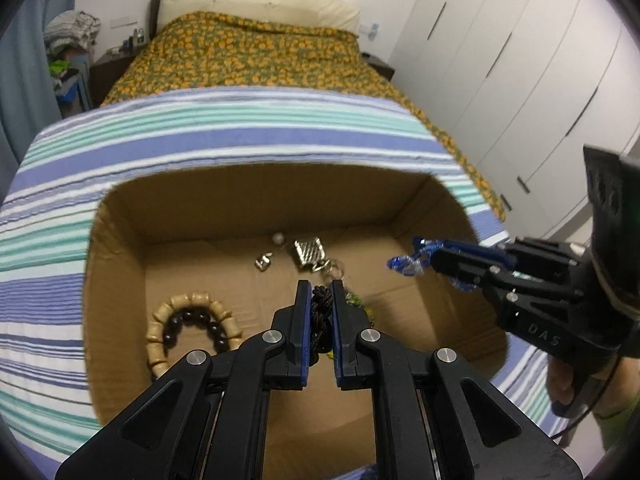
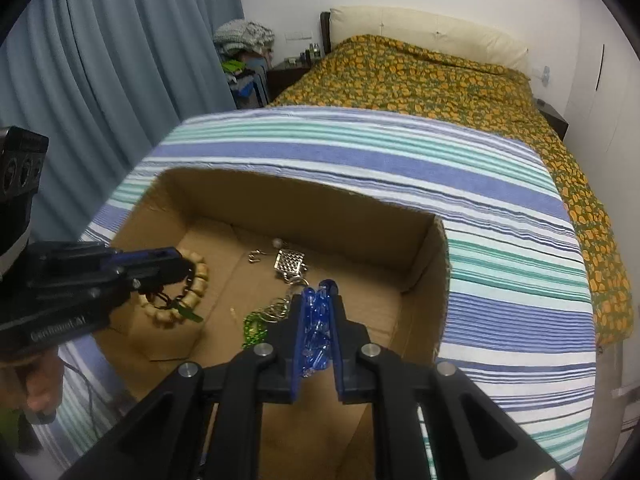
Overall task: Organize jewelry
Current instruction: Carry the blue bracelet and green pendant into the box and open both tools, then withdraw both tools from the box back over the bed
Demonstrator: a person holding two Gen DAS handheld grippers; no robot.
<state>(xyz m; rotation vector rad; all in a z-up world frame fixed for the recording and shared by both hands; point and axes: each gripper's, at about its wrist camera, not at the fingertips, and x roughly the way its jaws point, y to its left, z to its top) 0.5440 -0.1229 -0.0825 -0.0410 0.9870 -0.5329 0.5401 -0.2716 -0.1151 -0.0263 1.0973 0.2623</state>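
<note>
An open cardboard box (image 1: 260, 208) (image 2: 304, 216) stands on a striped cloth. Over it, my left gripper (image 1: 321, 286) (image 2: 186, 268) is shut on a dark braided cord (image 1: 320, 312), and a green pendant (image 2: 190, 314) hangs from the cord. My right gripper (image 2: 319, 296) (image 1: 430, 256) is shut on a blue crystal bracelet (image 2: 316, 332) (image 1: 406, 262) above the box's right side. On the box floor lie a tan wooden bead bracelet (image 1: 160, 320) (image 2: 200, 280) around a dark bead bracelet (image 1: 208, 320), a silver mesh pendant (image 1: 310, 254) (image 2: 290, 262) and green beads (image 2: 254, 330).
The striped blue, white and green cloth (image 1: 200, 136) (image 2: 500, 260) covers the foot of a bed with an orange floral cover (image 1: 256, 48). White wardrobes (image 1: 520, 80) line the right side. Blue curtains (image 2: 100, 60) hang on the left. A hand (image 2: 40, 384) holds the left gripper's grip.
</note>
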